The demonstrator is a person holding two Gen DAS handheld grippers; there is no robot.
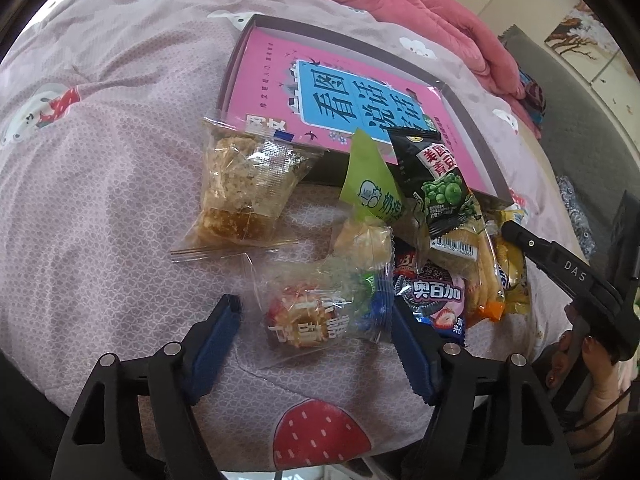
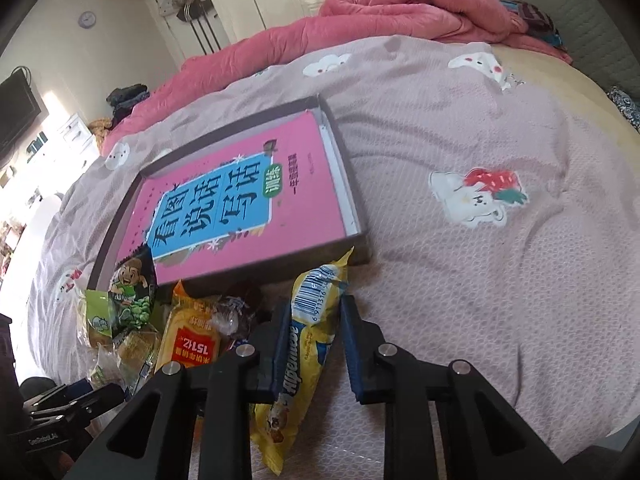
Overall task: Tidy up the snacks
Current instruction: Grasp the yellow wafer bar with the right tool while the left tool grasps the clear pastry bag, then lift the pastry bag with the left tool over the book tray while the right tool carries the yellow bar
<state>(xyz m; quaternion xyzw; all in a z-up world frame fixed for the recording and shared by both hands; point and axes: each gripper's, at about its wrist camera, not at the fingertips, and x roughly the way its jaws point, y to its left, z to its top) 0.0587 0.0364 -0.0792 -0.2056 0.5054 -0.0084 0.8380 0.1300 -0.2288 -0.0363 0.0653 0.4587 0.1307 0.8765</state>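
Note:
Several snack packets lie in a heap on a mauve bedspread in front of a shallow grey box (image 1: 236, 60) with a pink book (image 1: 340, 96) in it. My left gripper (image 1: 316, 314) is open, its blue pads either side of a clear packet with a red-and-white candy (image 1: 304, 320). A clear crispy-cake packet (image 1: 244, 188) lies apart to the left. A black green-pea packet (image 1: 440, 176) leans on the box. My right gripper (image 2: 316, 312) straddles a yellow Alpenliebe packet (image 2: 304, 344); its jaws stand close around it, and contact is unclear.
An orange packet (image 2: 192, 340) and the green-pea packet (image 2: 134, 296) lie left of the right gripper. A pink quilt (image 2: 400, 12) is bunched at the far side of the bed. The right gripper's finger (image 1: 560, 260) shows at the left wrist view's right edge.

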